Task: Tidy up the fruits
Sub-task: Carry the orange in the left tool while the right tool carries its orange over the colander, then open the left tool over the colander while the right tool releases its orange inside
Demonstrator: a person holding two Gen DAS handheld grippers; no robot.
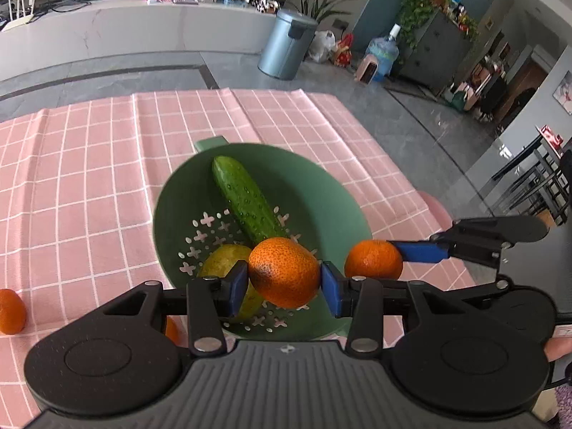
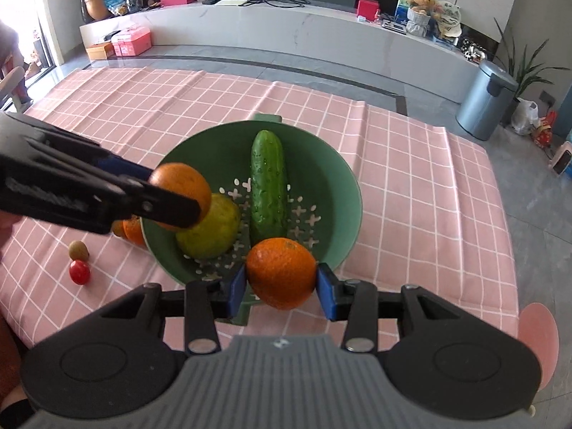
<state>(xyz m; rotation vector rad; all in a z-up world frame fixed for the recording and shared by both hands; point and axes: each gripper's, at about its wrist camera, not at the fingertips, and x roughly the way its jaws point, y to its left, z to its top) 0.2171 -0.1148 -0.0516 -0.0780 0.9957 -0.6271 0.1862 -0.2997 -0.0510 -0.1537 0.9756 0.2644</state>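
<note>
A green colander (image 1: 321, 193) (image 2: 329, 178) stands on the pink checked cloth and holds a cucumber (image 1: 246, 200) (image 2: 268, 186) and a yellow-green fruit (image 1: 221, 261) (image 2: 211, 232). My left gripper (image 1: 284, 282) is shut on an orange (image 1: 284, 271) above the colander's near part; it also shows in the right wrist view (image 2: 178, 196). My right gripper (image 2: 280, 282) is shut on another orange (image 2: 280, 271) over the colander's near rim; that orange also shows in the left wrist view (image 1: 373, 259).
More fruit lies on the cloth to the left: an orange (image 1: 12, 311), oranges beside the colander (image 2: 132, 228), a kiwi (image 2: 78, 250) and a cherry tomato (image 2: 79, 272). The table's edge (image 2: 500, 214) runs on the right, with a pink stool (image 2: 540, 336) beyond.
</note>
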